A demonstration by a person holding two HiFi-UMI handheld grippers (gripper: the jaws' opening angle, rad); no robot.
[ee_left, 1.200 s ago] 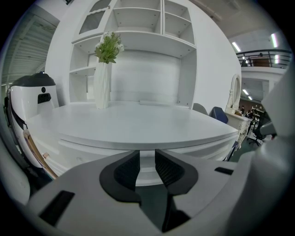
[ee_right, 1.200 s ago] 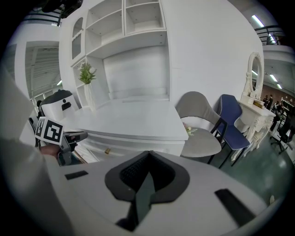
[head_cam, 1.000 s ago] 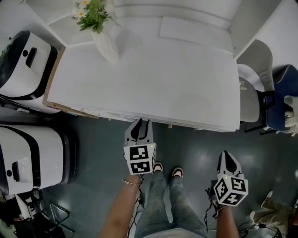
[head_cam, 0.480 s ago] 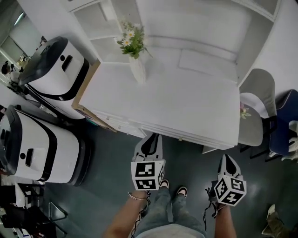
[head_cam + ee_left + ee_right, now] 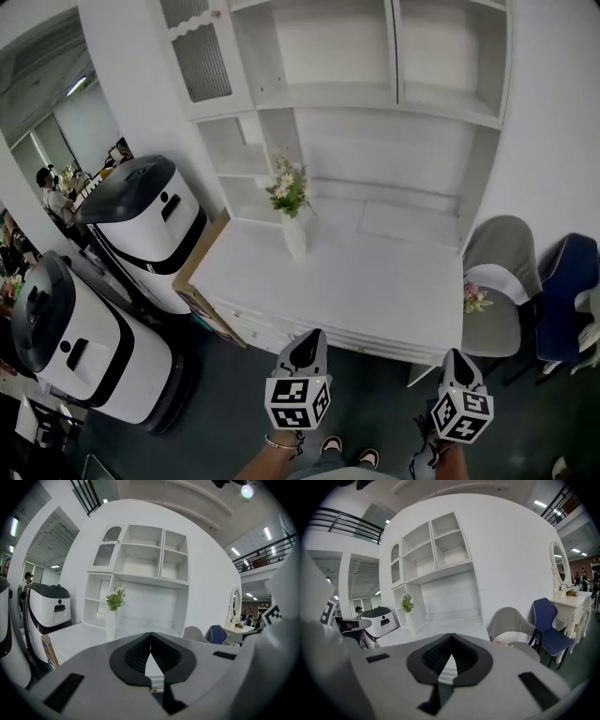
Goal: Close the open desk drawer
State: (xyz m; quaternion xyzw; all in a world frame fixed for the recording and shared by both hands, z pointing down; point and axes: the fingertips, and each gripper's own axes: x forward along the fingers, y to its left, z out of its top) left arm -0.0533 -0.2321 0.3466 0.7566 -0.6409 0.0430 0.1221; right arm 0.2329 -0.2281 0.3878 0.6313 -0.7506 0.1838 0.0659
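Note:
The white desk [image 5: 375, 291] stands before me with a shelf unit on top. Its drawer fronts [image 5: 267, 330] run under the front edge, and from here none sticks out. My left gripper [image 5: 305, 343] hovers just in front of that edge, apart from it, jaws shut on nothing. In the left gripper view the left gripper [image 5: 150, 636] has its dark pads [image 5: 136, 656] meeting, pointed over the desk top [image 5: 75, 632]. My right gripper [image 5: 456, 360] hangs near the desk's right front corner, also shut and empty. In its own view the right gripper [image 5: 451, 638] faces the desk.
A white vase of flowers [image 5: 292, 211] stands on the desk. Two large white-and-black machines [image 5: 145, 230] [image 5: 80, 352] stand to the left. A grey chair [image 5: 502, 272] and a blue chair [image 5: 567, 291] are to the right, with a small bouquet [image 5: 473, 298] on the grey seat.
The view swung up from the desk top to the shelves. Both grippers rose. The left gripper came away from the desk's front edge and its jaws closed.

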